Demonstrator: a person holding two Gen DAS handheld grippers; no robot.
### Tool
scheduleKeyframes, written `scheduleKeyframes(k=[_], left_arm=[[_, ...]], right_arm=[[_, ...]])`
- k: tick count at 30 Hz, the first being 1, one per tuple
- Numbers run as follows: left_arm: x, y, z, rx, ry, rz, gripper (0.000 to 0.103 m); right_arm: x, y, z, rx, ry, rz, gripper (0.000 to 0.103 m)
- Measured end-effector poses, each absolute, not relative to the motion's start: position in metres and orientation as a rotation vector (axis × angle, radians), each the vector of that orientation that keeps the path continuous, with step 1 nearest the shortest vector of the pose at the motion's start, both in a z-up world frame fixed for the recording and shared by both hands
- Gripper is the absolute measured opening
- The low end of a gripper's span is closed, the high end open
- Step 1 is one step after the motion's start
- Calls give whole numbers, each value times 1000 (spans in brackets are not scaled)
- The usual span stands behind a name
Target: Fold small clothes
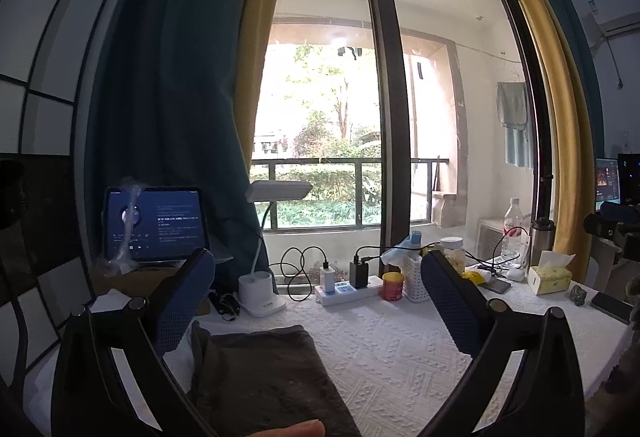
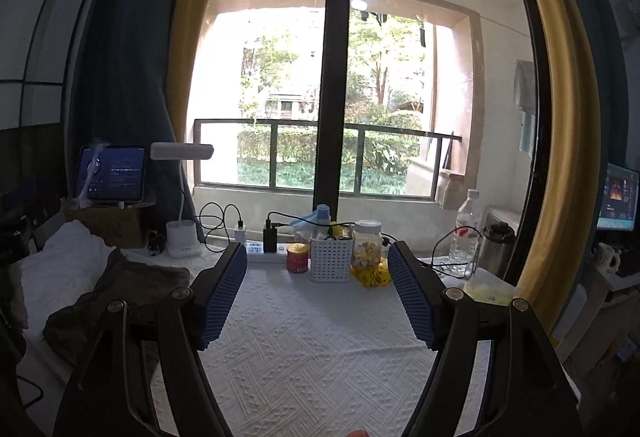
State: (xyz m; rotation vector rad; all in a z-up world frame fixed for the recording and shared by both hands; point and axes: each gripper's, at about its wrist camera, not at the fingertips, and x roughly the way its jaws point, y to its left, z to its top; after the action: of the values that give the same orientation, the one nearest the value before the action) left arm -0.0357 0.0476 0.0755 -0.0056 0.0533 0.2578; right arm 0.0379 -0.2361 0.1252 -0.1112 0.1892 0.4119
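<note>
A dark grey-brown cloth (image 1: 264,381) lies folded flat on the white textured tablecloth (image 1: 380,341), low in the left wrist view, between and below my left fingers. My left gripper (image 1: 318,257) is open and empty, held above the cloth. In the right wrist view the same cloth (image 2: 116,297) lies at the left, rumpled at its near end. My right gripper (image 2: 316,251) is open and empty over the bare tablecloth (image 2: 312,349), to the right of the cloth.
Along the window edge stand a tablet (image 1: 154,223), a white desk lamp (image 1: 262,293), a power strip (image 1: 346,291) with chargers, a red tin (image 2: 298,257), a white basket (image 2: 331,259), a jar (image 2: 367,245), a water bottle (image 2: 466,233), a tissue box (image 1: 550,275) and a phone (image 1: 612,307).
</note>
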Motion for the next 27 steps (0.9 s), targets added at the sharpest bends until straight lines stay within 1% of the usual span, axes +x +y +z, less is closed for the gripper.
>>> scheduleKeyframes(k=[10,27], left_arm=[[-37,58,75,-23,43,247,102],[-32,54,72,-34,64,216,102]], right_arm=[[40,-224,125,-115,195,414,76],[52,-225,116,-111,235,398,76]])
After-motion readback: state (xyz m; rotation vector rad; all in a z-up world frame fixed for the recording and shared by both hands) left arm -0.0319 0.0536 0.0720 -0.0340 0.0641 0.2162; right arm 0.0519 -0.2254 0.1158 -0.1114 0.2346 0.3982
